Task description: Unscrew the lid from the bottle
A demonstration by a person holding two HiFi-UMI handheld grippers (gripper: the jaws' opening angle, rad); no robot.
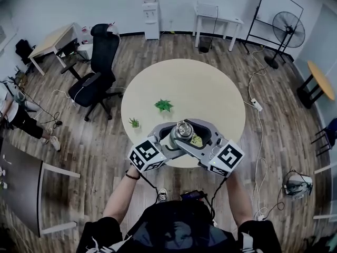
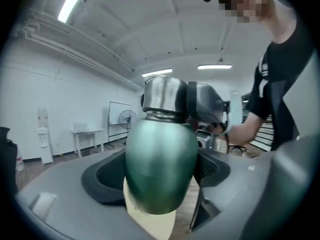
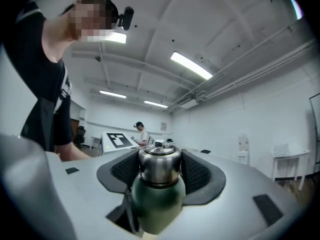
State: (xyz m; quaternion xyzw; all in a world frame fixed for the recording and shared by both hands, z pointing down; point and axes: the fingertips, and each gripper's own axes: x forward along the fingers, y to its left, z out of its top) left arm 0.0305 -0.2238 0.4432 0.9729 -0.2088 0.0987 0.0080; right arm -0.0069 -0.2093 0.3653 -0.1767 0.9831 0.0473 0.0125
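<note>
Centre frame, left tongs (image 2: 161, 171) clamp the bottle (image 2: 159, 156) body, axis upright; right tongs (image 3: 159, 171) pinch the lid (image 3: 159, 163) on top, from the opposite side.

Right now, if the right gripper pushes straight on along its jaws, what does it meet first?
The steel lid: it sits between the right gripper's jaws, atop the green bottle. Nothing comes before it; depth beyond is unclear.

dark green rounded metal bottle (image 2: 160, 169): plain matte | silver cylindrical steel lid (image 3: 159, 165): polished | pale beige round table (image 1: 210, 94): plain | brown wood-plank floor (image 1: 284, 141): streaked grain | black swivel office chair (image 1: 102, 46): uniform
</note>
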